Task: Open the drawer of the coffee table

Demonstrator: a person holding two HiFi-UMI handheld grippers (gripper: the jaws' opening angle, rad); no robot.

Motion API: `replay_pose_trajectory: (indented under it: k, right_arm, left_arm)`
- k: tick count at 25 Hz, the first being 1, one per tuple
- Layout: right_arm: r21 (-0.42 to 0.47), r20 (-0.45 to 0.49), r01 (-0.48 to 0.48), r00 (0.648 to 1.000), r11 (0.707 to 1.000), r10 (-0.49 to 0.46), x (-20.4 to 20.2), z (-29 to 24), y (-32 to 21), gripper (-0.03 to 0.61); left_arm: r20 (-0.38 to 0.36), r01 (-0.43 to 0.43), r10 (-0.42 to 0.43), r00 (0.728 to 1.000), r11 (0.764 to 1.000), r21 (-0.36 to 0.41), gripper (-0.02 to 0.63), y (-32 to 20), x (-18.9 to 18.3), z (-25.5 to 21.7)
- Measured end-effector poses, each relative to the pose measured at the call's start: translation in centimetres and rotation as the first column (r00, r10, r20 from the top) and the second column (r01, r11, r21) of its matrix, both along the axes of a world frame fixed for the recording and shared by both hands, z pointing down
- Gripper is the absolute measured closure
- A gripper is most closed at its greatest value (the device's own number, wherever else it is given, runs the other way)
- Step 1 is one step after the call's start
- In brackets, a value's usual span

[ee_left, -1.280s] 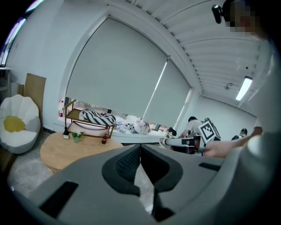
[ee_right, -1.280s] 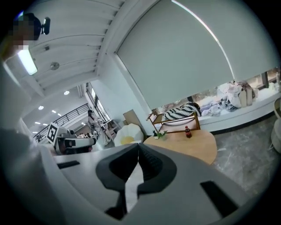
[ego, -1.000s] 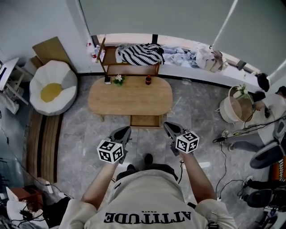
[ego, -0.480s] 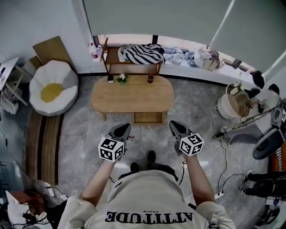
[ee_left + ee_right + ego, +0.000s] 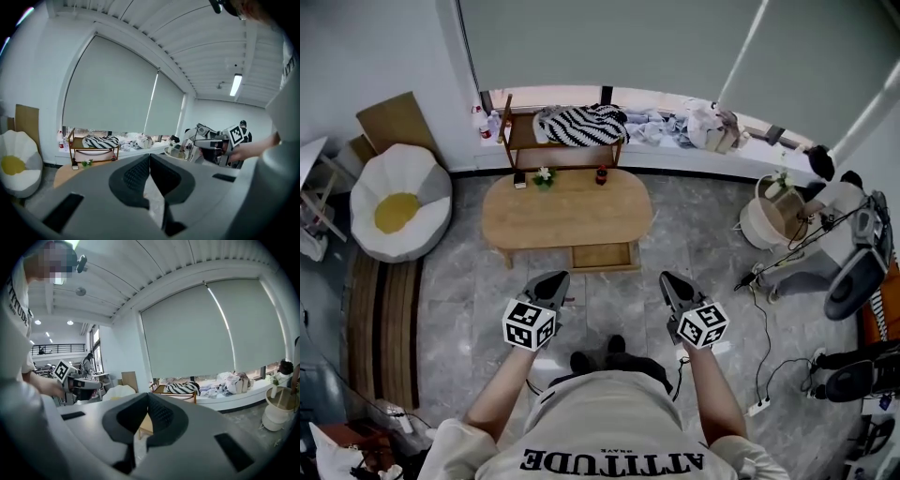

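Note:
The oval wooden coffee table [image 5: 567, 214] stands on the grey stone floor ahead of me. Its drawer [image 5: 602, 255] sticks out from the near side, and its inside looks empty. My left gripper [image 5: 553, 279] hangs over the floor short of the table, left of the drawer, with jaws shut and nothing in them. My right gripper [image 5: 670, 279] is level with it, right of the drawer, also shut and empty. Neither touches the table. In the left gripper view the left gripper's tips [image 5: 149, 155] meet. In the right gripper view the right gripper's tips [image 5: 148, 395] meet.
On the table's far edge sit a small plant [image 5: 545, 175], a red bottle [image 5: 601, 174] and a dark item [image 5: 518, 179]. Behind stands a wooden shelf [image 5: 567, 141] with a striped cloth. A white beanbag [image 5: 398, 202] is left, a basket [image 5: 769, 220] and floor cables [image 5: 769, 281] right.
Both grippers have drawn back from the drawer front and risen a little, so the table lies farther off. The drawer stays out. Both stay shut.

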State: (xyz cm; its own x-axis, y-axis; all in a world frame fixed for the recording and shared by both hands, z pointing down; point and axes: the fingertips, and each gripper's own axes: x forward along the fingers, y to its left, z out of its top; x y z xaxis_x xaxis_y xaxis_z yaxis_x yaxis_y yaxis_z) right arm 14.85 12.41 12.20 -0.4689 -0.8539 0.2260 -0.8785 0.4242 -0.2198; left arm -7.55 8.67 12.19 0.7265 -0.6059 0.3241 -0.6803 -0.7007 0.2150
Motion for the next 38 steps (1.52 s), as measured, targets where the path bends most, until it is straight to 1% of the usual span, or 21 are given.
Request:
replay_pose_trajectory:
  k: [4, 7, 9, 15, 21, 26, 30, 38]
  right_arm:
    - [0.077, -0.016, 0.014, 1.0, 0.997, -0.013, 0.8, -1.7, 1.1, 0.56]
    - [0.092, -0.024, 0.003, 1.0, 0.996, -0.001, 2.3, -2.1, 0.9, 0.56]
    - [0.091, -0.015, -0.001, 1.0, 0.996, 0.002, 3.2, -2.1, 0.6, 0.56]
    - [0.076, -0.027, 0.008, 1.0, 0.997, -0.006, 5.1, -0.7, 0.3, 0.56]
    - [0.071, -0.033, 0.003, 0.999, 0.997, 0.0, 6.9, -0.6, -0.2, 0.561]
    - [0.06, -0.036, 0.019, 0.999, 0.998, -0.017, 7.8, -0.4, -0.4, 0.561]
    - [0.07, -0.027, 0.012, 1.0, 0.997, -0.01, 8.4, -0.7, -0.9, 0.561]
    - [0.065, -0.014, 0.026, 1.0, 0.998, -0.025, 8.3, -0.3, -0.8, 0.561]
  left_arm:
    - [0.0, -0.025, 0.025, 1.0, 0.999, 0.044, 0.594, 0.5, 0.8, -1.5]
    - [0.0, -0.032, 0.032, 0.999, 0.996, 0.082, 0.594, 0.5, 1.8, -2.7]
    - [-0.01, -0.027, 0.028, 1.0, 0.995, 0.093, 0.594, 0.3, 2.3, -3.1]
    - [0.004, -0.005, 0.005, 1.0, 0.996, 0.091, 0.594, 0.5, 2.7, -2.2]
    - [0.008, 0.015, -0.016, 1.0, 0.996, 0.086, 0.594, 0.1, 3.8, -1.8]
    - [0.017, 0.025, -0.027, 0.999, 0.996, 0.083, 0.594, 0.2, 4.4, -1.6]
    - [0.017, 0.035, -0.037, 0.999, 0.995, 0.091, 0.594, 0.0, 4.5, -1.8]
    - [0.007, 0.059, -0.06, 0.998, 0.994, 0.09, 0.594, 0.3, 4.6, -1.5]
